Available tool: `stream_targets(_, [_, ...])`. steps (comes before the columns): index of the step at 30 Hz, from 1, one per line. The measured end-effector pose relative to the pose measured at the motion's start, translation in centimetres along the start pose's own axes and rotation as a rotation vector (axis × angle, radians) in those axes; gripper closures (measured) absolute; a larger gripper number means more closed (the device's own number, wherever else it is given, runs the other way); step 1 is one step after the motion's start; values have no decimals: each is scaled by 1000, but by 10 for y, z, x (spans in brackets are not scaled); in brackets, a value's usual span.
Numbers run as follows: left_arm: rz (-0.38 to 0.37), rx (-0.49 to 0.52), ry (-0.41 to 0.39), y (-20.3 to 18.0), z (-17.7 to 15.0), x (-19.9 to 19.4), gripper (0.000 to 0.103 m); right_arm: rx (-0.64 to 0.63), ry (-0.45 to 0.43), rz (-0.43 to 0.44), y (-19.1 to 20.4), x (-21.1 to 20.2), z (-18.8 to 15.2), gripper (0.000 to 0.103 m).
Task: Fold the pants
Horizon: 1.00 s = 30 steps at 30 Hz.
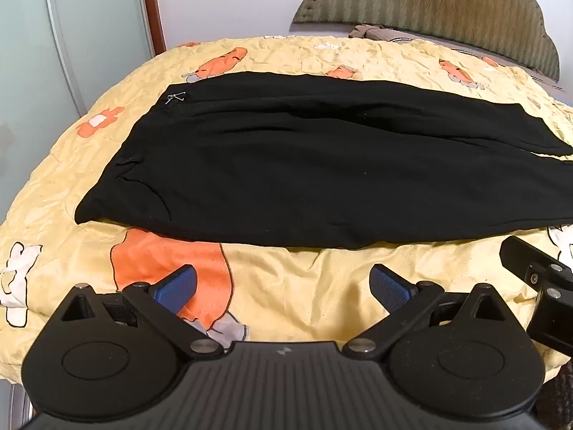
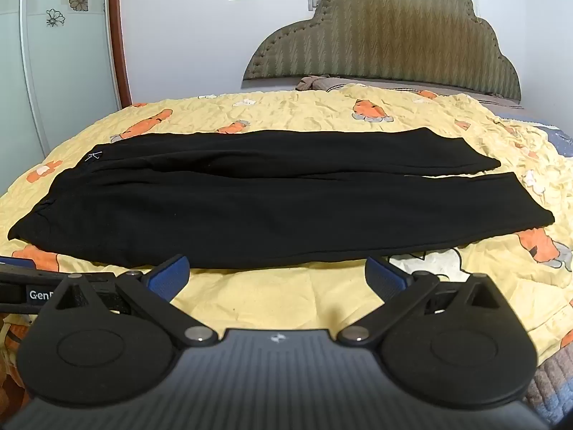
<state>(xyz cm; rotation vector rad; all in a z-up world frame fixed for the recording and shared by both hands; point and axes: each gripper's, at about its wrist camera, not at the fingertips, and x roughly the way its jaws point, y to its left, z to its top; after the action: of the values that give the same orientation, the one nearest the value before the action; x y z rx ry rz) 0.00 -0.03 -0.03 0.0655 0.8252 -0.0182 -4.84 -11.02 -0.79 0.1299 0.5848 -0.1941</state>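
Left wrist view shows the left claw (image 1: 283,286) spread wide and empty above the yellow quilt (image 1: 322,276), short of the black pants (image 1: 304,172) lying flat across the bed. The right claw (image 2: 277,274) is equally wide, holding nothing. Risk: pinching only 1 layer, or catching quilt with the near hem, would drag the 2 legs apart and skew the fold.

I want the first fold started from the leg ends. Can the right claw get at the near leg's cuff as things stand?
Probably yes. The right claw is open and empty, and the near cuff of the pants lies flat on the quilt with nothing between them.
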Motion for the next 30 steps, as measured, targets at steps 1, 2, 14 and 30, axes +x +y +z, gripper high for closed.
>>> stream_targets(1, [1,1,-1,0,0,0,0,-1,2,-2,0,0,0,0])
stream_targets(2, [0,0,2,0,0,1,0,-1,0,-1,-1,0,0,0])
stream_targets(14, [5,5,2,5,3,1,0,4,-1,5,-8,-2,1,0])
stream_targets(30, [5,-4,12,2,2,0,0,4,2,14,-3,1,-1,0])
